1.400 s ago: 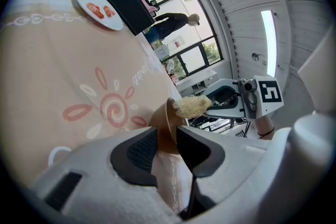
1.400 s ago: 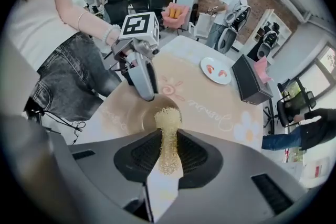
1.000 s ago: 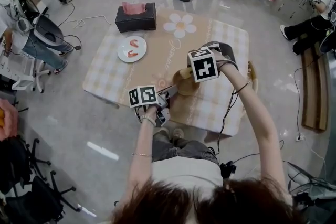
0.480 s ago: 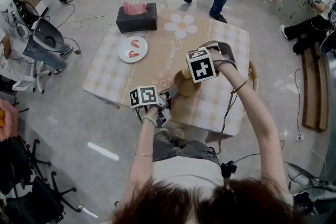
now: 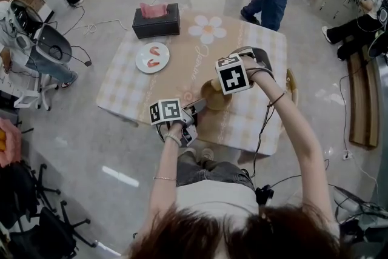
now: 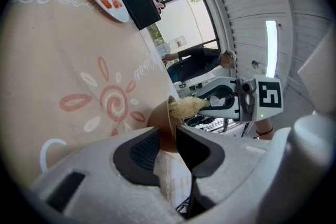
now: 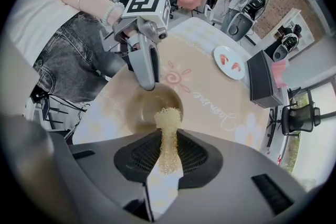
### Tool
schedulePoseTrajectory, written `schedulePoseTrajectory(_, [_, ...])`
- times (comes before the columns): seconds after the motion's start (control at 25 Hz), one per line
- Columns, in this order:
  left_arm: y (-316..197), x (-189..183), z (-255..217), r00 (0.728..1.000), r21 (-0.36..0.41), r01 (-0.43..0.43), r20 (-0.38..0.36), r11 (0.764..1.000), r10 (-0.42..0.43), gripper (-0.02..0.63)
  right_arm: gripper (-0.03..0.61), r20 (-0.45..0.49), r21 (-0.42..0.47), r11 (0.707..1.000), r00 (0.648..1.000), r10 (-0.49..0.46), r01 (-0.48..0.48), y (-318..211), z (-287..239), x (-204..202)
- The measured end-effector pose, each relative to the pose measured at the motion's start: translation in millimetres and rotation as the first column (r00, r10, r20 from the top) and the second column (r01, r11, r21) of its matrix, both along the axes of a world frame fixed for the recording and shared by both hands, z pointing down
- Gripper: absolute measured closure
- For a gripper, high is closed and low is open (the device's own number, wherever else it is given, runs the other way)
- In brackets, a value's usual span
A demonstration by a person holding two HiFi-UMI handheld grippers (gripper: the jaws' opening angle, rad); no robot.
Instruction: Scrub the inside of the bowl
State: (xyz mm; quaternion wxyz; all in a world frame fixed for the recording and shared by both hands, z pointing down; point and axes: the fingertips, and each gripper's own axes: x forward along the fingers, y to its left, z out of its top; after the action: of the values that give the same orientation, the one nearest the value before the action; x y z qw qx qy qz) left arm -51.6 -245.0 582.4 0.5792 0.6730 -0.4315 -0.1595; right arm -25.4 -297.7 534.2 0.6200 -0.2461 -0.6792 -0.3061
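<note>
left gripper (image 6: 167,138) clamps the bowl (image 7: 140,110) rim — right gripper (image 7: 169,150) jaws pinch the scrubber (image 7: 168,119).

The table (image 5: 121,89) carries a bowl (image 5: 212,97), plate (image 5: 152,57) and tissue box (image 5: 156,22).

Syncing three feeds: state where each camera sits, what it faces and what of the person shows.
Head view: on the person's head, facing steeply down at the table; hair, forearms, lap show.
Left gripper view: rides the left gripper, looking along fingers shut on the bowl rim toward the right gripper; a wrist shows.
Right gripper view: rides the right gripper, looking down past the sponge into the bowl; torso, legs show.
Gripper views share bowl, sponge.
</note>
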Motion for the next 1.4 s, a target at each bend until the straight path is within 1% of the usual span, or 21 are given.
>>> schedulePoseTrajectory(0.24, [0,0,-1,1.000,-0.002,0.002,-0.007,1.000,-0.002,0.511,0.500,-0.021,0.006,1.000,1.000,0.018,-0.018,0,-2,7])
schedulePoseTrajectory(0.64, [2,2,0,1.000,-0.012,-0.014,-0.021,1.000,0.014,0.511,0.500,-0.070,0.007,0.997,0.995,0.074,-0.074,2,1,17])
schedulePoseTrajectory(1.4, [7,6,-1,0.997,-0.023,-0.066,-0.052,0.998,0.064,0.511,0.500,-0.143,-0.018,0.980,0.971,0.192,-0.196,23,3,32])
